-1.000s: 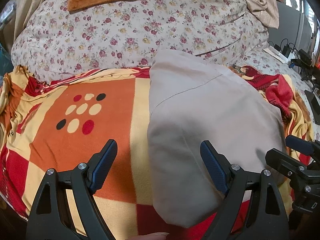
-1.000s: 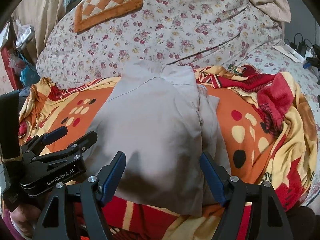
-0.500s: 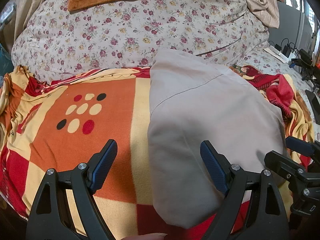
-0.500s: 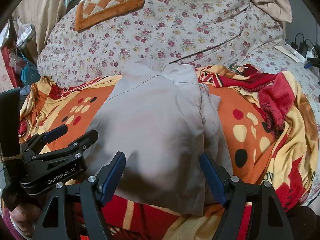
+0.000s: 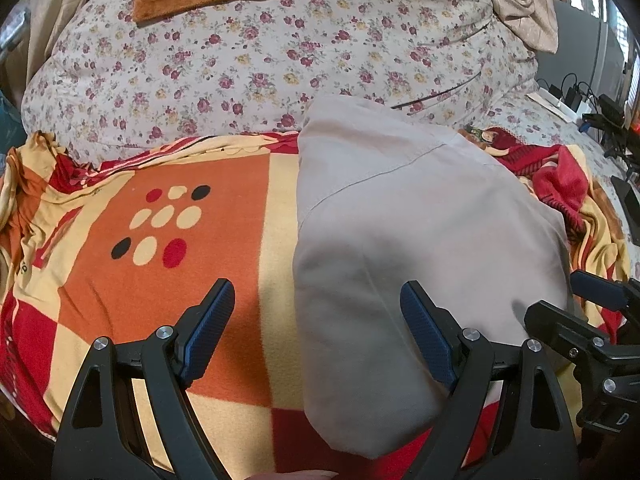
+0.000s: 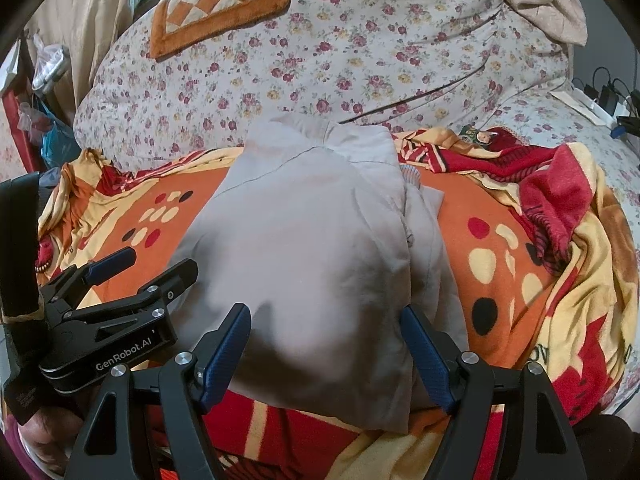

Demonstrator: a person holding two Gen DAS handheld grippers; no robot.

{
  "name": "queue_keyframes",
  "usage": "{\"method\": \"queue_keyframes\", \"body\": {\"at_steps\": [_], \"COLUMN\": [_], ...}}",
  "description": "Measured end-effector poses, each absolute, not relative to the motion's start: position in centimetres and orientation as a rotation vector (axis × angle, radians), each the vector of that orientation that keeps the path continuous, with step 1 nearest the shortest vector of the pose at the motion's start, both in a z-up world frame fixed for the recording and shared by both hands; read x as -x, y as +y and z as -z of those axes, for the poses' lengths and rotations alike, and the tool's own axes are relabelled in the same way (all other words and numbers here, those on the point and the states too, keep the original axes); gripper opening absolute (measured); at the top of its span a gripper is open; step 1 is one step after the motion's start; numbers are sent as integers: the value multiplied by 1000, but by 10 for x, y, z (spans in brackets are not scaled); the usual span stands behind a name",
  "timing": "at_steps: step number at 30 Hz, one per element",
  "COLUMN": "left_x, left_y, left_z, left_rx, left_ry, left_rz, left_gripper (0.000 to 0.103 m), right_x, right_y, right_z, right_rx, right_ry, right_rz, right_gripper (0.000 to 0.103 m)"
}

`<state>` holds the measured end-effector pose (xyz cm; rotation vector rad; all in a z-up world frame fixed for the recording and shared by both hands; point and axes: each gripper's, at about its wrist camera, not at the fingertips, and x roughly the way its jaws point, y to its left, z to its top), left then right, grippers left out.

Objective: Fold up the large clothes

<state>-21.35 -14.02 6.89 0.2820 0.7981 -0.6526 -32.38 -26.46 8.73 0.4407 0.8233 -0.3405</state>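
On patterned blanket (image 5: 168, 264): beige garment (image 5: 420, 240) folded flat, smooth, seam visible.

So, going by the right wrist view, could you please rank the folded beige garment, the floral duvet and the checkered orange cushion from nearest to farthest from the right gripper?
1. Folded beige garment: nearest, lying just ahead of the open right gripper on the orange blanket.
2. Floral duvet: heaped behind the garment, across the middle.
3. Checkered orange cushion: farthest, on the duvet at upper left.

Left hand-held gripper (image 5: 316, 328) jaws wide, right hand-held gripper (image 6: 326, 350) likewise, both angled downward
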Motion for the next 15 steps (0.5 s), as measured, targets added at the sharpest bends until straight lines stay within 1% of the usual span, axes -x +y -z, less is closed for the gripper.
{"method": "queue_keyframes", "body": {"at_steps": [15], "left_x": [212], "left_y": [-139], "left_z": [-69], "left_rx": [-270], "left_ry": [820], "left_rz": [675], "left_gripper": [86], "right_x": [322], "right_y": [-271], "right_z": [-87], "right_rx": [-445], "right_ry": [834], "right_rz": [329], "right_gripper": [76]}}
